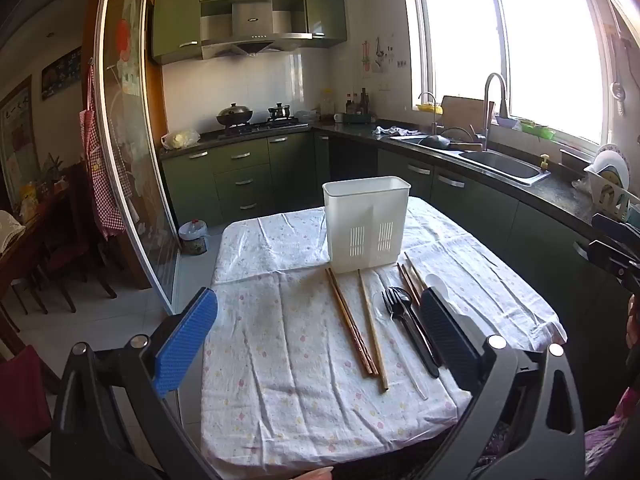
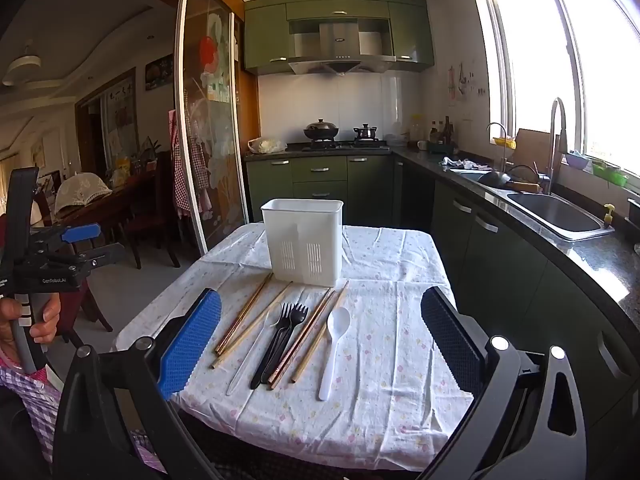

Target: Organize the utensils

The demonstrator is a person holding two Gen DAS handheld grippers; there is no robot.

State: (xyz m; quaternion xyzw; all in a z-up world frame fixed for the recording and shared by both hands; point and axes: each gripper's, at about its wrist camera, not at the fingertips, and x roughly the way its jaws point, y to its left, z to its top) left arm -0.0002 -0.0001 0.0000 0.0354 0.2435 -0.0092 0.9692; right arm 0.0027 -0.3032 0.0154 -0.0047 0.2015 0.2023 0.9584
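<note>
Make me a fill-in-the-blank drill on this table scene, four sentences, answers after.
1. The utensil holder is ____ in colour.
2. The two forks are ____ in colour.
3. Every utensil lies on the ____, none inside the holder.
4. Both the left gripper and the right gripper have their jaws ____, holding nothing.

Missing words: white; black; tablecloth; open

Cloth-covered table [image 2: 400, 380] with white caddy [image 2: 304, 248], chopsticks [image 2: 240, 322], forks [image 2: 286, 332], spoons [image 2: 334, 344]
</note>
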